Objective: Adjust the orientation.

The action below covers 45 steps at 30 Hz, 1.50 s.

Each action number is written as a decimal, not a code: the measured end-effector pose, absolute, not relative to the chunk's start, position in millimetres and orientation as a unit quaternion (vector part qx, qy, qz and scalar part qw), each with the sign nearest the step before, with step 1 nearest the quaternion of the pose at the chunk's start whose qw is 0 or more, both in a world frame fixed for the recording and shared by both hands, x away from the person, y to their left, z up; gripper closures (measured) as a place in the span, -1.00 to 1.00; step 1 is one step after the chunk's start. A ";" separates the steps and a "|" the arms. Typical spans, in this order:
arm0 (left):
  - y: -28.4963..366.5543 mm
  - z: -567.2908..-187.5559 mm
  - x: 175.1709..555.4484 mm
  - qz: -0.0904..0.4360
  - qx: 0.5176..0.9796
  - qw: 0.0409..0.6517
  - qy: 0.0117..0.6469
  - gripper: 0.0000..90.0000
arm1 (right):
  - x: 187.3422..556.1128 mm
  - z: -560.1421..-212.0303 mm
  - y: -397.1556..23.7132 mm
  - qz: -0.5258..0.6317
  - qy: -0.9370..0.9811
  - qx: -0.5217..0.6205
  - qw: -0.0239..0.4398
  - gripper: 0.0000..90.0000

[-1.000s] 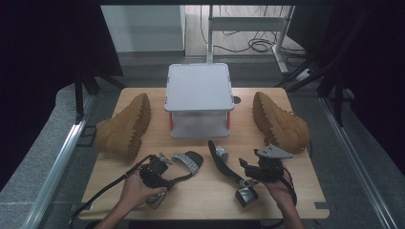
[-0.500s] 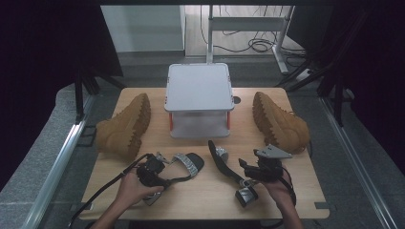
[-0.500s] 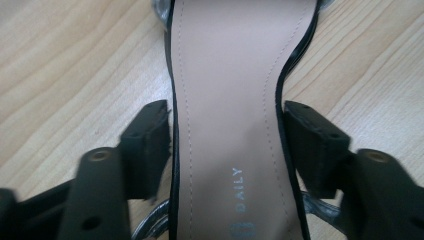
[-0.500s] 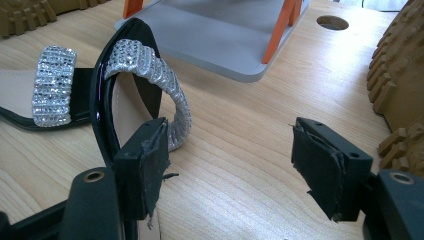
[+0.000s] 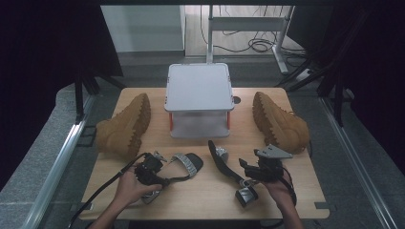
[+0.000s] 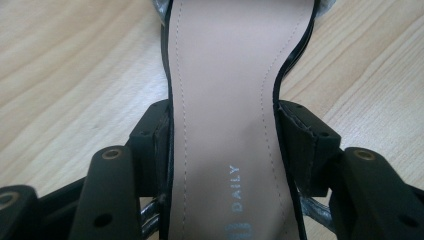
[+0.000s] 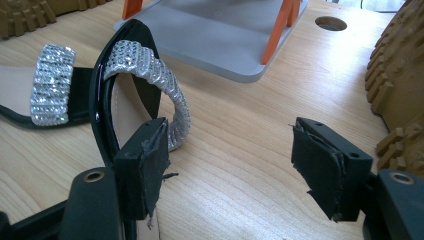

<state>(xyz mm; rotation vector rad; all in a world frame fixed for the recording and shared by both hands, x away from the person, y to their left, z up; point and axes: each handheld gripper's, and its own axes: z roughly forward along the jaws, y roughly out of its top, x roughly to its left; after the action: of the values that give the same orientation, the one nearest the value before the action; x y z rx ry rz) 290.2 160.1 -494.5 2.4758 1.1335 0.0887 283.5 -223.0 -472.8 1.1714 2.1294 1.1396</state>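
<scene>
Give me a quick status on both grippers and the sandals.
Left gripper just closing on left sandal. Right gripper open beside right sandal. Nothing in the way.

Pale wooden table (image 5: 296, 198) with a round hole (image 5: 237, 100) near the far edge. Grey speckled floor (image 5: 43, 157) on the left and right. Dark curtains (image 5: 47, 43) at both sides. Far behind, a metal stand (image 5: 248, 24) and loose cables (image 5: 260, 45) on lighter floor.

Lab recording bay, black curtains (image 5: 47, 57), metal frame rails (image 5: 57, 162), floor cables (image 5: 253, 45), wooden table (image 5: 210, 200)
</scene>
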 end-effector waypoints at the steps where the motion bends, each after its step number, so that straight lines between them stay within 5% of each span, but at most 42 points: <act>1: 165.3 -491.5 290.5 0.034 0.886 0.210 0.411 -0.04 | 283.5 -472.6 -223.3 0.413 0.772 0.426 0.227 -0.31; 16: 212.3 -504.9 285.0 0.044 0.827 0.255 0.500 -0.04 | 284.1 -474.9 -220.8 0.407 0.775 0.427 0.226 -0.31; 21: 210.9 -504.5 285.3 0.045 0.827 0.252 0.500 -0.07 | 284.3 -476.1 -220.0 0.407 0.776 0.426 0.225 -0.31; 27: 206.8 -482.3 284.8 0.073 0.819 0.304 0.482 -0.40 | 284.3 -475.9 -219.9 0.407 0.776 0.426 0.225 -0.31; 45: 229.6 -461.2 303.7 0.107 0.785 0.389 0.470 -0.30 | 297.0 -467.0 -231.2 0.424 0.750 0.453 0.229 -0.31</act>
<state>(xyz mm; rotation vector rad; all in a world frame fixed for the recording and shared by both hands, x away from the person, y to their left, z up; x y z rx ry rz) 303.7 229.6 -461.2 1.9962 1.1957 0.2730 297.0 -231.2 -467.0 1.2468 2.0645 1.1667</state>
